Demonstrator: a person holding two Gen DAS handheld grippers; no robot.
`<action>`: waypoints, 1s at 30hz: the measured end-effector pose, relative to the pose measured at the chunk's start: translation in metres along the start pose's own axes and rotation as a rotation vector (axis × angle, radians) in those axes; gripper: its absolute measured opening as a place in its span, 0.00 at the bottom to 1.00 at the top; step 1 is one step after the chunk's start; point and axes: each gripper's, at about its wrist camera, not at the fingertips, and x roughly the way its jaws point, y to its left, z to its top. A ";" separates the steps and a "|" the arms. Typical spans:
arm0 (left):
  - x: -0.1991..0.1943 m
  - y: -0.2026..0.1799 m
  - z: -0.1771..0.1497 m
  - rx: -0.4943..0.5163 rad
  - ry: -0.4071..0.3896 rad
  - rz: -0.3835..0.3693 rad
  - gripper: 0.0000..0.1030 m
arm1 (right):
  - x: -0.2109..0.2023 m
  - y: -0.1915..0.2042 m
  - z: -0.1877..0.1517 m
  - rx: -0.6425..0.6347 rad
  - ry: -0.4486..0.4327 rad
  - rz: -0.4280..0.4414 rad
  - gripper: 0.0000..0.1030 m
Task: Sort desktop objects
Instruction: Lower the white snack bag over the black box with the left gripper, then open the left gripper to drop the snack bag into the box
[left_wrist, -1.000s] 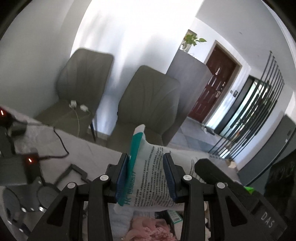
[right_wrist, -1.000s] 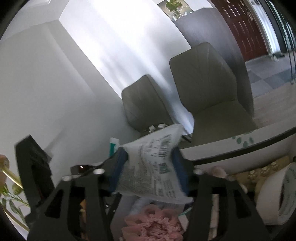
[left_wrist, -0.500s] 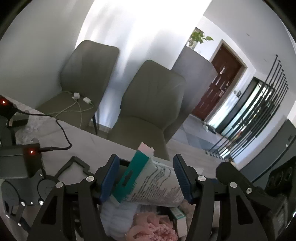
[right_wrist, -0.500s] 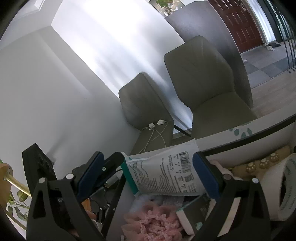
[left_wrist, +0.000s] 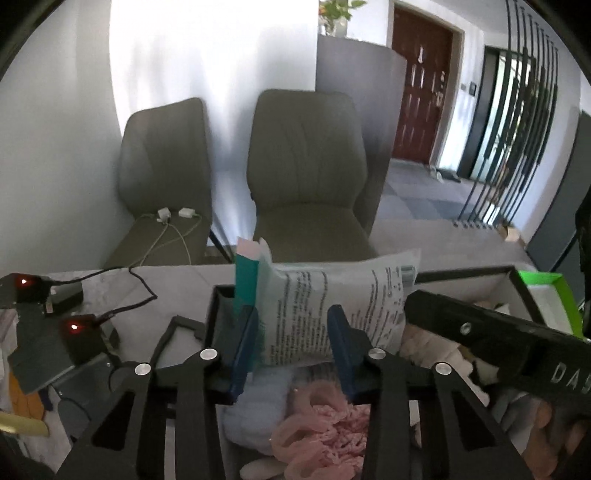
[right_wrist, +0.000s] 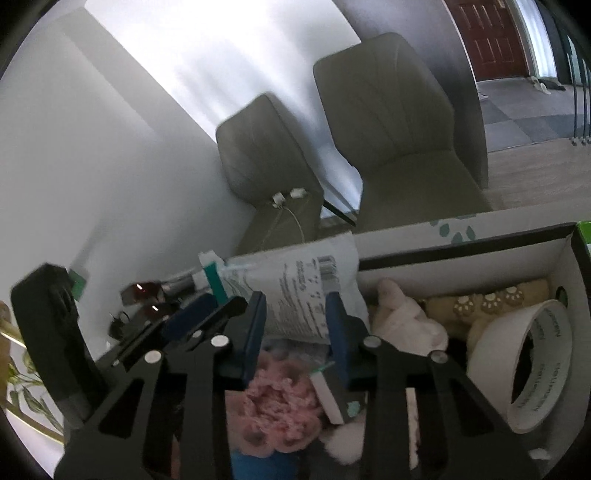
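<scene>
A white printed pouch with a teal end (left_wrist: 332, 310) lies flat across the top of the open black-rimmed storage box (left_wrist: 476, 275). My left gripper (left_wrist: 293, 332) holds it between its blue pads near the teal end. My right gripper (right_wrist: 295, 321) holds the same pouch (right_wrist: 295, 288) near its barcode end. Both grippers hang just above the box contents, over a pink crocheted piece (left_wrist: 325, 432), which also shows in the right wrist view (right_wrist: 280, 410).
The box (right_wrist: 480, 247) holds a roll of white tape (right_wrist: 528, 369), a tan paw-print sock (right_wrist: 487, 299), white plush and a small carton. Black electronics with red lights (left_wrist: 74, 328) and cables lie left. Two grey chairs (left_wrist: 306, 158) stand beyond the table.
Both grippers opened wide half a second ago as the pouch dropped toward the box. Now both are shut on it again, and the pouch lies level and lower.
</scene>
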 end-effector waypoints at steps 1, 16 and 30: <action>0.002 0.000 -0.001 0.003 0.010 -0.002 0.37 | 0.005 -0.001 -0.001 -0.004 0.018 -0.012 0.31; 0.022 -0.015 -0.009 0.069 0.135 0.171 0.37 | 0.039 -0.020 -0.003 0.031 0.158 -0.028 0.36; 0.004 0.006 -0.005 -0.046 0.073 0.162 0.44 | 0.022 -0.019 0.000 0.096 0.086 0.073 0.70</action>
